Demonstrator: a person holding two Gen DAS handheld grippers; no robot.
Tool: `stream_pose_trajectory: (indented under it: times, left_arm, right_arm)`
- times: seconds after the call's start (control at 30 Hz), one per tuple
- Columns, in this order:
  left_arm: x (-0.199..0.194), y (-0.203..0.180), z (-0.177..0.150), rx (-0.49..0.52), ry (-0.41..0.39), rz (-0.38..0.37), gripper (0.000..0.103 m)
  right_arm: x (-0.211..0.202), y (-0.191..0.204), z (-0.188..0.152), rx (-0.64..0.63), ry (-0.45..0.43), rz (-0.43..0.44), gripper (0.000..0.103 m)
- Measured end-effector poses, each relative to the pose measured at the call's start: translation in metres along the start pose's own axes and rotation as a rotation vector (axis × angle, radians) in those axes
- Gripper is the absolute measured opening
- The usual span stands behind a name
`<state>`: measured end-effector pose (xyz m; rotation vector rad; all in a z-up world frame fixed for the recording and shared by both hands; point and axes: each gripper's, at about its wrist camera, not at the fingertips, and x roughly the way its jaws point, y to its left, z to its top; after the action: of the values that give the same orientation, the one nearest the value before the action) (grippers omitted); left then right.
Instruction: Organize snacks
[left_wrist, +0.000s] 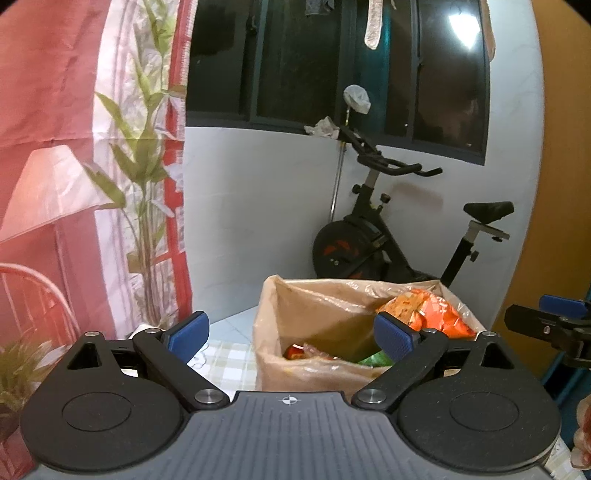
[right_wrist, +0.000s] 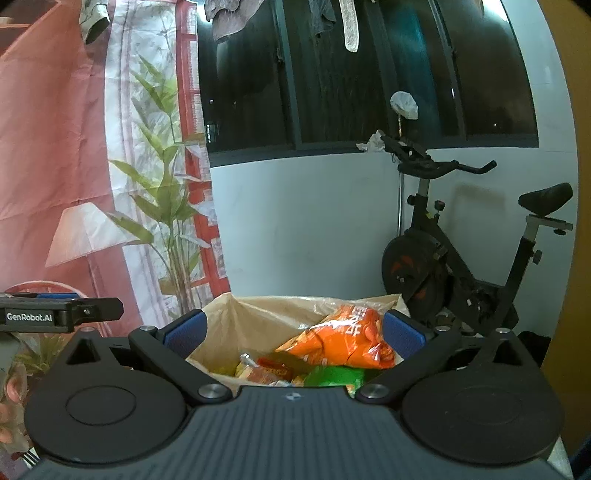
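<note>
1. Both of my grippers are spread wide and hold nothing: left gripper (left_wrist: 291, 338), right gripper (right_wrist: 293, 330). They hover side by side, level, facing the box.
2. Snacks sit in a cardboard box (left_wrist: 314, 325) lined with a clear plastic bag (right_wrist: 221, 306). The box stands on a checked surface (left_wrist: 225, 354).
3. An orange snack bag (right_wrist: 343, 339) lies on top, tilted against the right side. Green packet (right_wrist: 334, 376) and red/yellow packets (right_wrist: 273, 369) lie lower down, partly hidden by the gripper bodies.
4. My read: wide jaws suit the puffy orange bag, which is topmost, so it's the likely first pick.
5. In the way: loose liner edges at the rim could snag a finger, and the lower packets overlap.
6. Around: exercise bike (right_wrist: 461, 251) behind the box, well apart; printed curtain (left_wrist: 110, 147) on the left; dark window (left_wrist: 332, 66).
</note>
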<state>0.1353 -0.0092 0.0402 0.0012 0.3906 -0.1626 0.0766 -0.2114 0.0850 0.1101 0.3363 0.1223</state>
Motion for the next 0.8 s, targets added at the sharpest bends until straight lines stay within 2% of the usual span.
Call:
stream_pose_trajectory:
  times: [0.27,0.8]
  left_arm:
    - [-0.015,0.004,-0.008,0.008,0.012,0.059,0.097]
    - [-0.027,0.005,-0.014,0.013,0.011,0.106,0.097]
  right_arm:
    - [-0.012,0.006,-0.007,0.008,0.032,0.001,0.103]
    - [-0.017,0.005,-0.019,0.015,0.076,-0.032,0.103]
